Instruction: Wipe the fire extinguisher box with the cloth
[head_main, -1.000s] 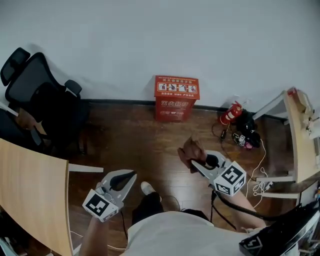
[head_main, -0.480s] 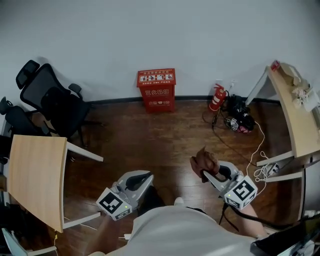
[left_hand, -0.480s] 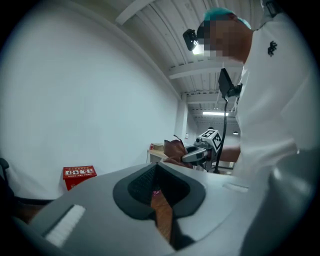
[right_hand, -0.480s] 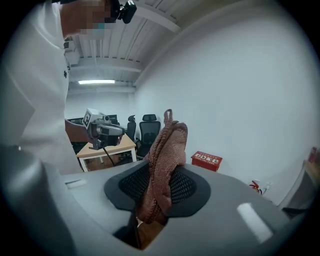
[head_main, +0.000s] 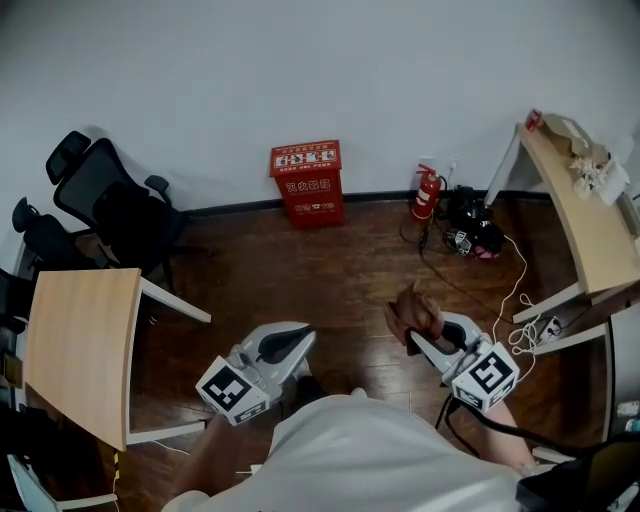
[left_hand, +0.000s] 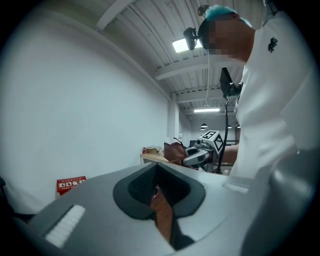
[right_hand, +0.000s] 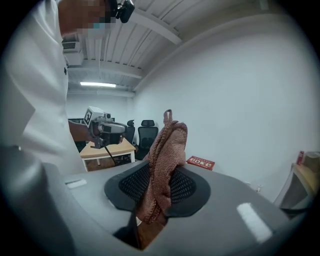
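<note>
The reddish-brown knitted cloth (right_hand: 167, 150) is of coarse yarn, rough and ribbed, with a matt face. The right gripper (right_hand: 159, 197) has a smooth, matt grey plastic shell, and its black pads (right_hand: 131, 186) carry a fine grid texture. The dark brown wooden plank floor (head_main: 300, 270) has a soft gloss. The red fire extinguisher box (head_main: 307, 185) looks smooth and painted; its material I cannot tell. The pale wooden table top (head_main: 75, 350) is matt.

Open dark wood floor (head_main: 330, 280) runs straight to the red rectangular fire extinguisher box (head_main: 307, 183) at its far edge. Left of that path stand black office chairs (head_main: 115, 205); right, a red extinguisher cylinder (head_main: 427, 192) and black cables (head_main: 468, 232).
</note>
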